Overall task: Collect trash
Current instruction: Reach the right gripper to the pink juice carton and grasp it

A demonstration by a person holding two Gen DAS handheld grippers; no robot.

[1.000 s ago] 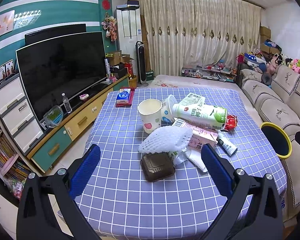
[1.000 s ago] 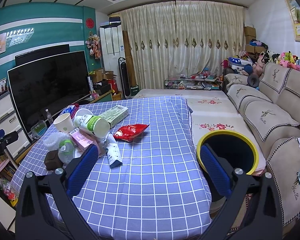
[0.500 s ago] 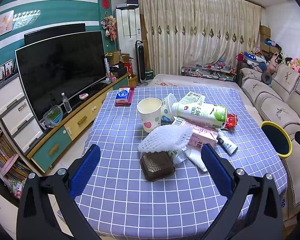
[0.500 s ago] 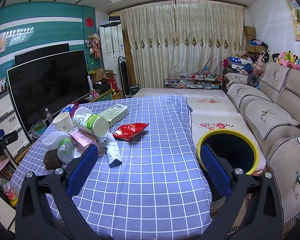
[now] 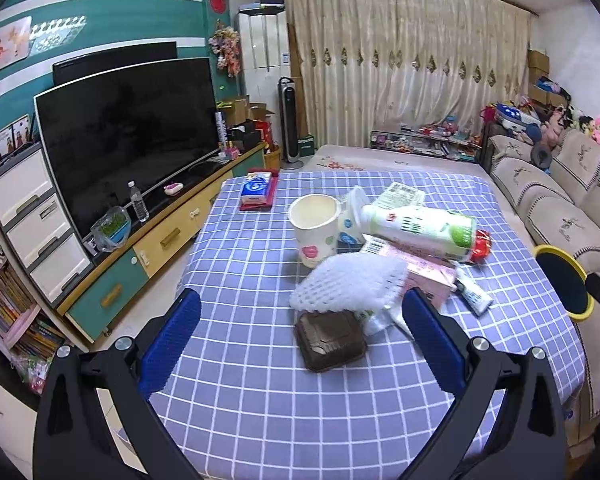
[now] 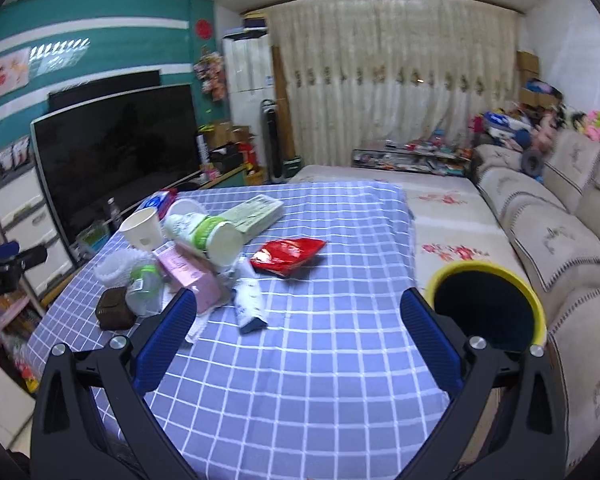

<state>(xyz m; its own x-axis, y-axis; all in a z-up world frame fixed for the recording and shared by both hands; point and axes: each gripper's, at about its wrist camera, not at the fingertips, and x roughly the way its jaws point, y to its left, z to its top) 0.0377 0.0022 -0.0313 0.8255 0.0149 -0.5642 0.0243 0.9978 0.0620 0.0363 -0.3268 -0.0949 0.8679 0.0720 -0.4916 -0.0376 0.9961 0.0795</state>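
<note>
Both your left gripper [image 5: 300,322] and right gripper [image 6: 298,326] gape empty above the blue checked tablecloth [image 6: 320,368], near the heaped trash.

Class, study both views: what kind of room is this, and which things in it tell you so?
Most likely a home living room: a large black flat-screen television on a low cabinet, a beige cushioned sofa with soft toys behind it, and long cream curtains across the far wall.

The trash [image 6: 204,256] is piled at the table's [image 6: 300,360] left edge; the bin [image 6: 486,308] is set beside its right edge.
</note>
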